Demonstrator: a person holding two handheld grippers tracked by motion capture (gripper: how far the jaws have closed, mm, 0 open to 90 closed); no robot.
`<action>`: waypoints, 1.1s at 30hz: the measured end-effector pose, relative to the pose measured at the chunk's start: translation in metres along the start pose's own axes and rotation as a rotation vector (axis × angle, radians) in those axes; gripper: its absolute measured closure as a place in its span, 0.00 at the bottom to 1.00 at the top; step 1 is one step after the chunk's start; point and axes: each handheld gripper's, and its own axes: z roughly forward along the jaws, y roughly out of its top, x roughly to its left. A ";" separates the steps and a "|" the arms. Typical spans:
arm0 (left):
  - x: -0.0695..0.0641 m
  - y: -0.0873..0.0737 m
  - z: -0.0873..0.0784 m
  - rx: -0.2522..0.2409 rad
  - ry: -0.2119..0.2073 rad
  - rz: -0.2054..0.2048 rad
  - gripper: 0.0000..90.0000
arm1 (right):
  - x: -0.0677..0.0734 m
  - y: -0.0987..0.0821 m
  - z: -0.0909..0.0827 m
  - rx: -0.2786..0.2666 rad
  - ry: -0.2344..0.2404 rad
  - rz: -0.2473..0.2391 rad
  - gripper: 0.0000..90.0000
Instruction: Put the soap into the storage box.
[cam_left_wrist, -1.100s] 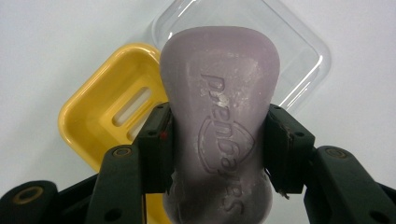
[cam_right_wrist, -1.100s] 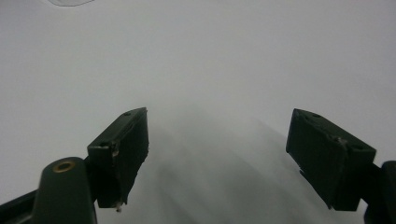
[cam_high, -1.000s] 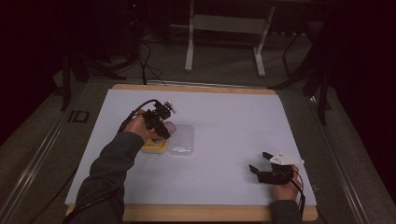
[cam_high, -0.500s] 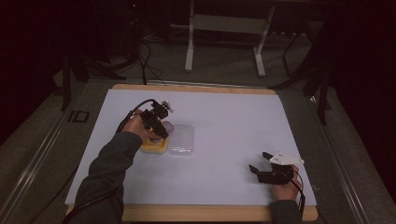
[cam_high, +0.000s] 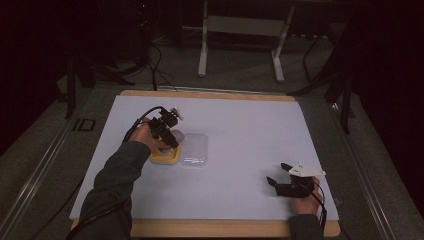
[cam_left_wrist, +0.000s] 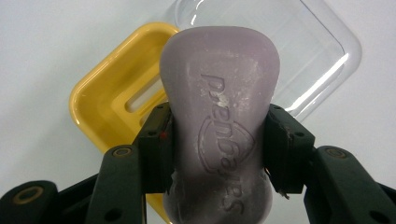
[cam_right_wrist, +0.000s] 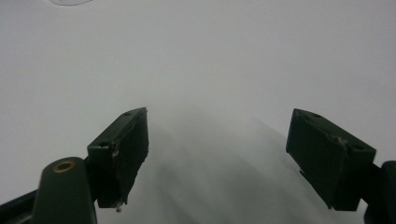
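Little has shifted since the earlier frames: the left gripper (cam_high: 167, 131) has stayed just above the yellow soap dish (cam_left_wrist: 112, 109), its jaws clamped on a lilac soap bar (cam_left_wrist: 219, 126). A clear lid (cam_high: 195, 150) lies touching the dish's far side. Well away from the dish, the right gripper (cam_high: 282, 177) rests open and empty. Judging by this, the bar is poised for lowering into the dish.
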 end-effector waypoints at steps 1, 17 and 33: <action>0.001 0.000 0.000 -0.002 -0.001 -0.003 0.56 | 0.000 0.000 0.000 0.000 0.000 0.000 0.23; 0.009 -0.004 0.005 0.009 0.020 -0.036 0.55 | 0.000 0.000 0.000 0.000 -0.002 -0.003 0.23; 0.015 -0.008 0.015 0.027 0.017 -0.064 0.55 | 0.000 0.000 0.000 0.001 -0.002 -0.004 0.23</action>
